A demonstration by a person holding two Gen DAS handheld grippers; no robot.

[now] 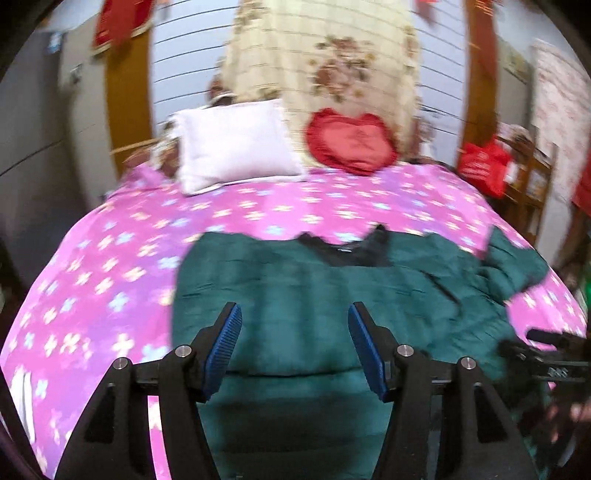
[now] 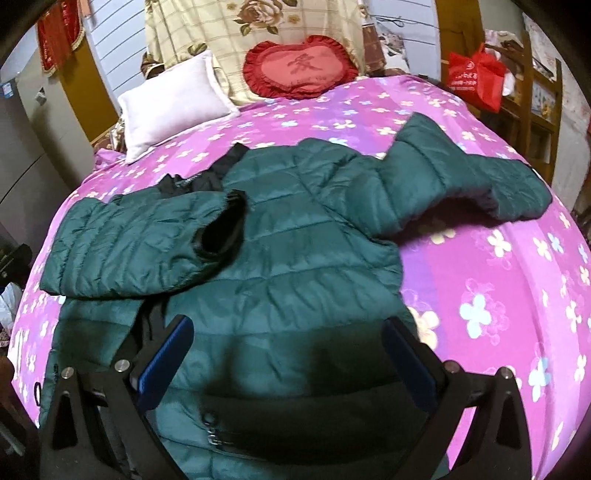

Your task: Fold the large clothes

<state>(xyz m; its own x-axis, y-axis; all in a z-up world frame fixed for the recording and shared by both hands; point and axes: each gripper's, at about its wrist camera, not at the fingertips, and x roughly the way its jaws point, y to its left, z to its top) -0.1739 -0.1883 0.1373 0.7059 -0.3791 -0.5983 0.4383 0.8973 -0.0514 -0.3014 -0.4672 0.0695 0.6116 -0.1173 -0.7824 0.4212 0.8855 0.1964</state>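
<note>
A dark green quilted puffer jacket [image 2: 280,258] lies spread on a pink flowered bedspread [image 2: 480,280]. Its left sleeve [image 2: 147,240] is folded across the body, black cuff opening showing. Its right sleeve [image 2: 461,177] stretches out to the right. The black collar lining [image 2: 207,177] sits at the far end. My right gripper [image 2: 288,328] is open above the jacket's lower hem. In the left wrist view, which is blurred, the jacket [image 1: 295,302] fills the middle. My left gripper [image 1: 295,317] is open above it. The right gripper [image 1: 546,362] shows at the right edge.
A white pillow [image 2: 173,99] and a red heart-shaped cushion [image 2: 299,68] lie at the head of the bed against a cream floral quilt [image 2: 258,22]. A red bag [image 2: 476,79] hangs on a wooden shelf at the right. A grey cabinet [image 2: 22,147] stands at the left.
</note>
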